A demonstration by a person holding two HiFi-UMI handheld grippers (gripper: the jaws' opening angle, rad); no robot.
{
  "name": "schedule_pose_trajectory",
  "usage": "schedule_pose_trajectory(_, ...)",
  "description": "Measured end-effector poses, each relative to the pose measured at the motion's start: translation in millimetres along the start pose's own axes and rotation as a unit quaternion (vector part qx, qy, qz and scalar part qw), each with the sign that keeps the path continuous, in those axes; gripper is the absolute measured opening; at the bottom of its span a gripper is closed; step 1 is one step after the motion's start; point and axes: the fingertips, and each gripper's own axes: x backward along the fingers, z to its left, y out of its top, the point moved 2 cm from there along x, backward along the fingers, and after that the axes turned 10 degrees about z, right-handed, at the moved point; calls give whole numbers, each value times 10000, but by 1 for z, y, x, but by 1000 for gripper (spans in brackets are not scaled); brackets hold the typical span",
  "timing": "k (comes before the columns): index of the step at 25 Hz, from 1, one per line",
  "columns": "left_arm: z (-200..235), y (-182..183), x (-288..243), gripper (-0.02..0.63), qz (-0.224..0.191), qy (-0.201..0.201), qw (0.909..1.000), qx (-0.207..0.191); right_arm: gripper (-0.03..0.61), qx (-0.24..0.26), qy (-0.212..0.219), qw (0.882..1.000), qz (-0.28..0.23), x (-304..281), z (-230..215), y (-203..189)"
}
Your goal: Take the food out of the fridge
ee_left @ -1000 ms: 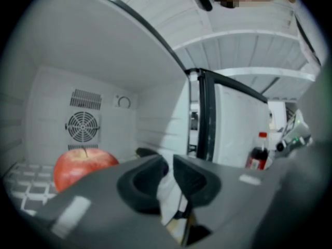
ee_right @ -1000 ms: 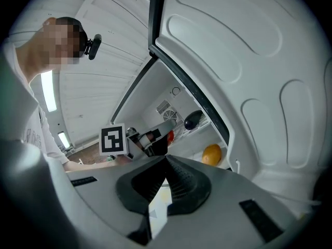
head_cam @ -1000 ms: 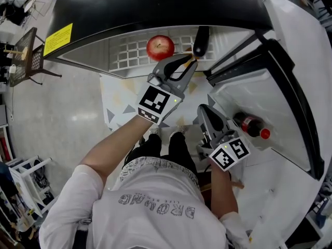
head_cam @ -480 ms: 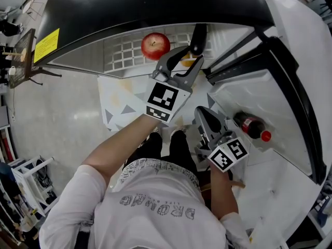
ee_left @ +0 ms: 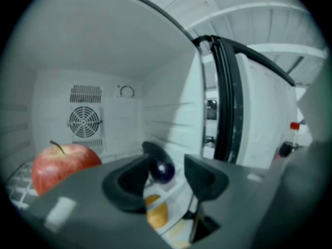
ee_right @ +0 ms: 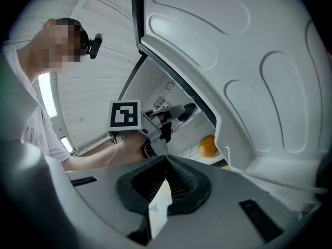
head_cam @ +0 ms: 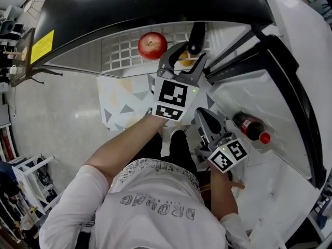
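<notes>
— What's in the fridge point(head_cam: 155, 4)?
— A red apple point(head_cam: 152, 45) on the wire shelf point(head_cam: 122, 51) at upper centre, a dark eggplant point(head_cam: 196, 35) to its right, an orange fruit point(ee_right: 207, 146) lower down. A cola bottle point(head_cam: 250, 127) lies in the door shelf point(head_cam: 270, 102), right.
— The claws?
— Left claw point(ee_left: 167, 180) released; its jaws have just been widening, eggplant between them, unsqueezed. Right claw point(ee_right: 166, 180) clenched, empty.
— Changed?
— Left claw has shifted right — nearer the eggplant.

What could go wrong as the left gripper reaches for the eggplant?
1. The left gripper has just been opening its jaws. The eggplant lines up in their gap but is not gripped. Glossy and rounded, it could slip when they close.
2. The apple sits loose just to the left. A sideways nudge might roll it off the shelf.
</notes>
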Motion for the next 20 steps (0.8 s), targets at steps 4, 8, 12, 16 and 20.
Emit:
schedule_pose_trajectory(4,-1,-2,-6,201,225,153,9995,-146,0,-13,39,10000,37,1,-3,-2)
schedule_pose_trajectory(8,-1,-4,-8,199,353,270,9988,-199,0,-20,43,10000,53,4,-7,-1)
schedule_pose_trajectory(12,1,-5,-11,179,481,417,9976,-254,0,-12,15,10000,58,7,-12,-1)
schedule_pose_trajectory(16,2,-6,-12,161,569,509,9965,-331,0,5,-13,10000,69,8,-13,-3)
schedule_pose_trajectory(20,2,-6,-11,161,530,498,9968,-317,0,2,-27,10000,64,10,-13,-5)
